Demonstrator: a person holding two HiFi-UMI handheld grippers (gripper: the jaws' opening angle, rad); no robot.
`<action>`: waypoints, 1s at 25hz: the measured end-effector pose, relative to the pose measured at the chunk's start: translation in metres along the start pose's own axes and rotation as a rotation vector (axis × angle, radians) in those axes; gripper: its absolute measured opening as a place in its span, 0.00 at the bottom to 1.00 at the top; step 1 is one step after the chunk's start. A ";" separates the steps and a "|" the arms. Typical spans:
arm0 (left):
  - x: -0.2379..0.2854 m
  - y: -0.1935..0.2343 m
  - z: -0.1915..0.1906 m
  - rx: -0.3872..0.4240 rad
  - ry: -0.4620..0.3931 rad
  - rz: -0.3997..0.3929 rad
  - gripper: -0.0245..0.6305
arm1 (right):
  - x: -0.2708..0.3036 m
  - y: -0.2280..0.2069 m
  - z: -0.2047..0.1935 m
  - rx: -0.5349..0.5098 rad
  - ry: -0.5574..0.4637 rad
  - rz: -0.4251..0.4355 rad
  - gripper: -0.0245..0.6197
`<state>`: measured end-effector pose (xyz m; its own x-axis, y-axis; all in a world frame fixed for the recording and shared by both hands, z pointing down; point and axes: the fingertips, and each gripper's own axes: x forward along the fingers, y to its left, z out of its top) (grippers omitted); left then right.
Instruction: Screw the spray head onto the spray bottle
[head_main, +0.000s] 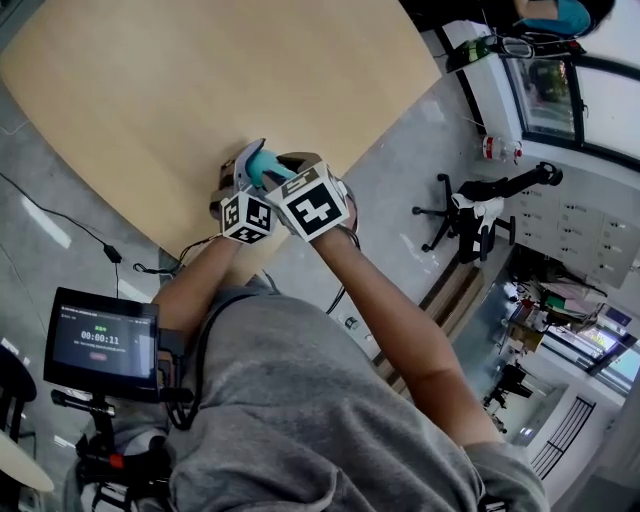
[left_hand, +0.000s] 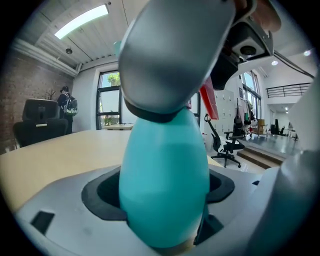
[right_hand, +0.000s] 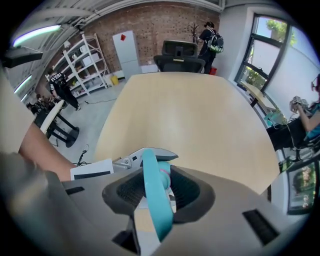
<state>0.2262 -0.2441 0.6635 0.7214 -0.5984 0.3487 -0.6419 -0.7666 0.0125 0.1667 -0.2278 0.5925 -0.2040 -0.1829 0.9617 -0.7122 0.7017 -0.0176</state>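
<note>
Because a screw top needs one part to stay still, the left gripper (left_hand: 165, 215) squeezes the fat blue-green spray bottle (left_hand: 165, 170) round its belly. I think that stops it spinning. The right gripper (right_hand: 160, 195) points down from above and pinches the spray head (right_hand: 152, 170) by its thin handle, ready to twist. Both are over the near edge of the table (head_main: 200, 80), close to the person. The table top beyond is bare, so there is lots of room, but a slip could drop the bottle on the floor (head_main: 400, 200).

spray bottle (head_main: 262, 166) mostly hidden behind marker cubes (head_main: 318, 205)
</note>
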 end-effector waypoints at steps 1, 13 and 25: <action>0.001 0.000 -0.001 0.001 0.003 0.002 0.63 | 0.000 0.000 0.000 0.002 0.000 -0.001 0.26; 0.007 -0.009 -0.012 -0.003 -0.041 -0.182 0.75 | 0.023 0.004 -0.007 -0.195 0.047 0.018 0.26; -0.035 0.047 -0.041 0.087 -0.039 -0.199 0.81 | -0.003 -0.040 0.012 -0.206 -0.204 -0.024 0.34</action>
<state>0.1607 -0.2497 0.6905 0.8423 -0.4401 0.3113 -0.4621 -0.8868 -0.0035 0.1876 -0.2639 0.5868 -0.3341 -0.3210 0.8862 -0.5714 0.8167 0.0804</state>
